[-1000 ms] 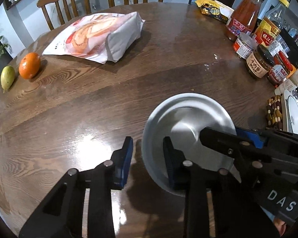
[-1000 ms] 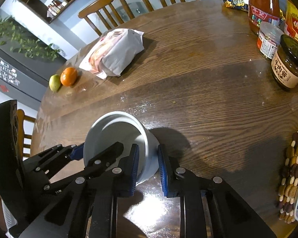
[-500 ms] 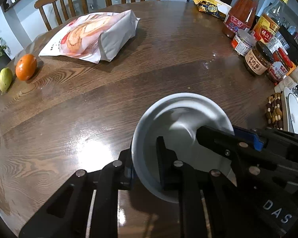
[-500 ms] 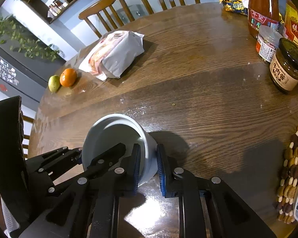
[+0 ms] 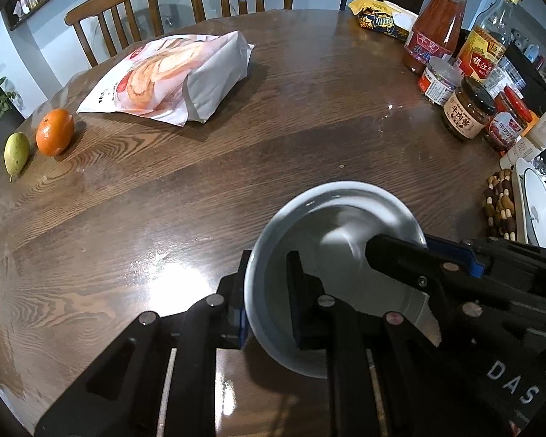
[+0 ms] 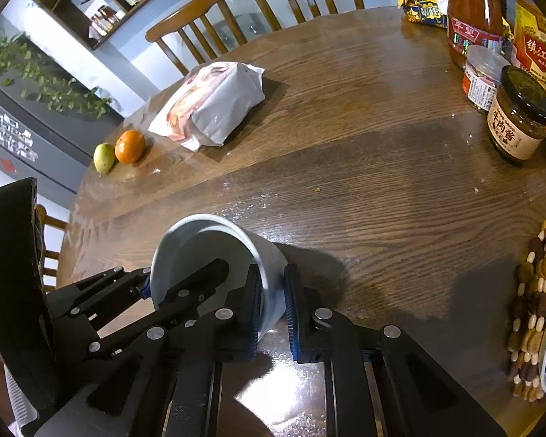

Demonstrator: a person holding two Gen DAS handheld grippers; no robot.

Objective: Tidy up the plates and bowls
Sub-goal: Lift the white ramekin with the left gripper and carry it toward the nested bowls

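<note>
Bowl pinched from both sides, mouth tipped toward upper left.
My left gripper (image 5: 267, 298) and right gripper (image 6: 273, 306) each clamp the bowl (image 5: 331, 225) rim wall; plate (image 5: 538, 215) probably far right.

Bright overhead glare on the table (image 5: 185, 284); soft shadows; fisheye bending and dark corners.
</note>
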